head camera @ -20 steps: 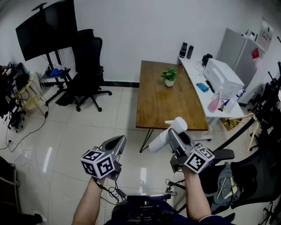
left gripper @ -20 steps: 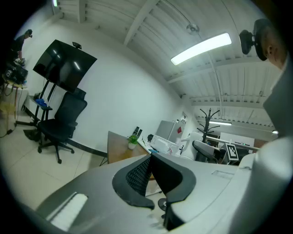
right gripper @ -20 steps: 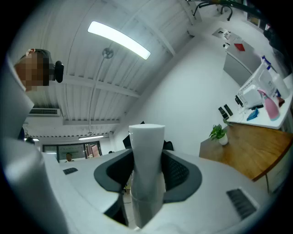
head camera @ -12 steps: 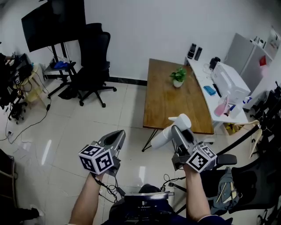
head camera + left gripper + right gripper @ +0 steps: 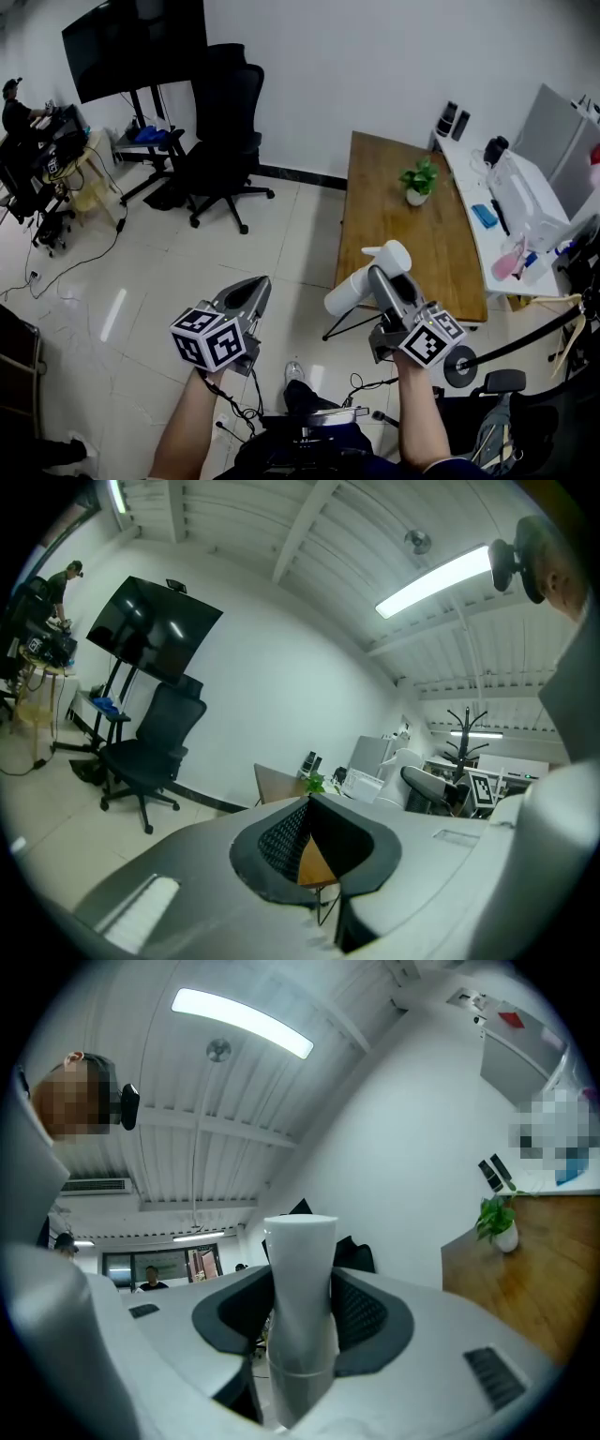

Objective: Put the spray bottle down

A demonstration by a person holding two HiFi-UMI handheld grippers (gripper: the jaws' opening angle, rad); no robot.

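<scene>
Nearest you, at the bottom of the head view, your 2 forearms reach up into the frame, each holding a gripper.

The left gripper (image 5: pixel 251 291), lower centre-left, has its jaws together with nothing between them. It hangs over pale floor tiles.

The right gripper (image 5: pixel 384 279), lower centre-right, is clamped on the white spray bottle (image 5: pixel 349 291). In the right gripper view the bottle (image 5: pixel 300 1307) fills the gap between the dark pads, which press on both its sides. The bottle is in the air, tilted, with its body toward the lower left. It sits just below the near end of the wooden table (image 5: pixel 394 225) in the frame, over floor and not over wood.

To set it down well, you would likely carry it up-frame over bare wood, short of the plant (image 5: pixel 417 180). Turn it upright, lower it until its base rests flat, and only then ease the jaws apart. Releasing it tilted could tip it.

Beyond, a black chair (image 5: pixel 230 122) stands at upper centre-left, and a dark screen (image 5: pixel 131 42) at upper left.

Hard to tell:
- The gripper covers the middle of the bottle in the head view, so its trigger cannot be made out.
- The right gripper view shows only 1 flat end of the bottle.
- The white desk (image 5: pixel 469 173) at the right is cut off by the frame edge.
</scene>
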